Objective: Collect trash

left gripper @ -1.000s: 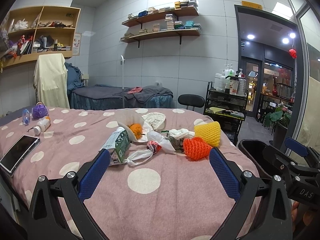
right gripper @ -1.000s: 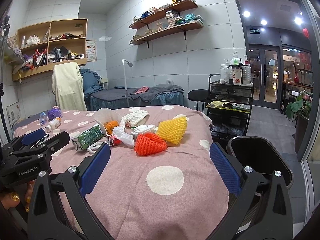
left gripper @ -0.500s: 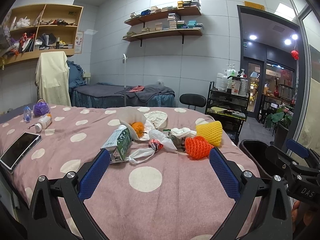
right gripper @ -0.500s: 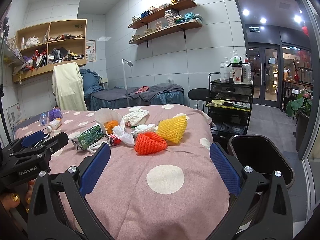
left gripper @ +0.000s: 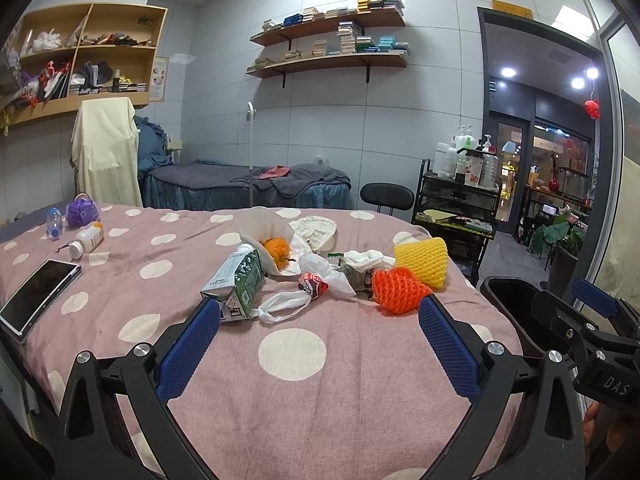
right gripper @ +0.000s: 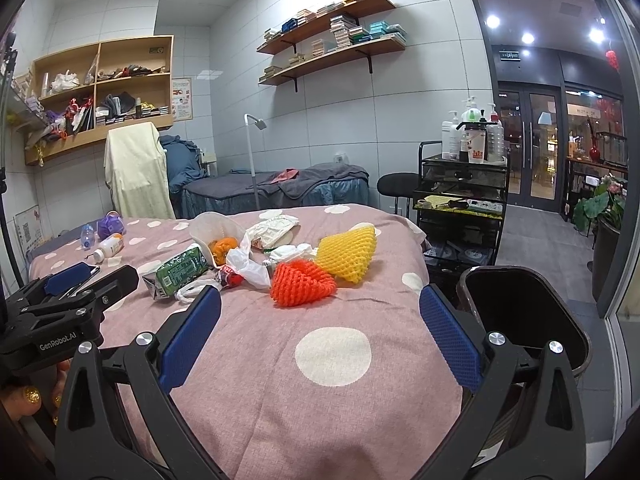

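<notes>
Trash pile (left gripper: 320,268) sits mid-tabletop (left gripper: 292,380) on the pink polka-dot cover: green carton (left gripper: 236,280), white plastic bag (left gripper: 288,300), orange peel in a white paper bowl (left gripper: 276,250), crumpled wrappers, orange foam net (left gripper: 396,290) touching yellow foam net (left gripper: 424,256). Left tool (left gripper: 318,344) open, nothing between the blue pads, hovering short of the pile. Right tool (right gripper: 320,342) also open and empty, over the near right part of the tabletop.

Left view only: phone (left gripper: 36,300) at the left edge, fully visible. Right view hides most of it behind the left tool body. Right view shows the black bin (right gripper: 524,312) mouth clearly, just beside the tabletop's right edge; the left view shows only part of it, blocked by the right tool.

Off to the far left: pill bottle (left gripper: 86,240), small blue bottle (left gripper: 54,222), purple item (left gripper: 82,212), well apart from the pile. Black cart (right gripper: 460,200) behind.
</notes>
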Demonstrator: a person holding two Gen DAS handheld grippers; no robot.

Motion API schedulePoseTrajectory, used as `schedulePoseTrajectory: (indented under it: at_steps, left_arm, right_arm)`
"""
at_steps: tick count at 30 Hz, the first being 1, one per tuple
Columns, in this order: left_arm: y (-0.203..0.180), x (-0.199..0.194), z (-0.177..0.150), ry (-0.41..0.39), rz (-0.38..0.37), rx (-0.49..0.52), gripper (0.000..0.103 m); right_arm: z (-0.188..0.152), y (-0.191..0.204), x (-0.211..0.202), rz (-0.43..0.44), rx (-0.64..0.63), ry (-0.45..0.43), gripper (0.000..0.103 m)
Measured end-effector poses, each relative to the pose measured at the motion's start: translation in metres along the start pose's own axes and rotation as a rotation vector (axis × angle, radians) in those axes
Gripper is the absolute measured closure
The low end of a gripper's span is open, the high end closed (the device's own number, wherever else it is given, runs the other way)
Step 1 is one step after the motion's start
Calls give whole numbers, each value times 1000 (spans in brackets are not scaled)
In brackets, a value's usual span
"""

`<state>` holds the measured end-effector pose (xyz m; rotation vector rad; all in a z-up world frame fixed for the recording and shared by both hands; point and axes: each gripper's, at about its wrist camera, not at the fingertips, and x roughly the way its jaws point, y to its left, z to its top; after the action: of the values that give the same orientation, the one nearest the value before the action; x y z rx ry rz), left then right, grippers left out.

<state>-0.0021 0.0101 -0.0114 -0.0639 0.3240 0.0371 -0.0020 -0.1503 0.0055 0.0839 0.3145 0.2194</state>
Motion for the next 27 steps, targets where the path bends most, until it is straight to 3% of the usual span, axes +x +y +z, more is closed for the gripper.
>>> schedulePoseTrajectory:
  at_steps: [19,27]
  left_arm:
    - [2,4,-5,22,2,-14,6]
    - [10,10,-8,69,-8,-35,6]
  right_arm:
    - [-2,1,8,2,1,19,5]
    - [-3,6,22,31,-1,76,5]
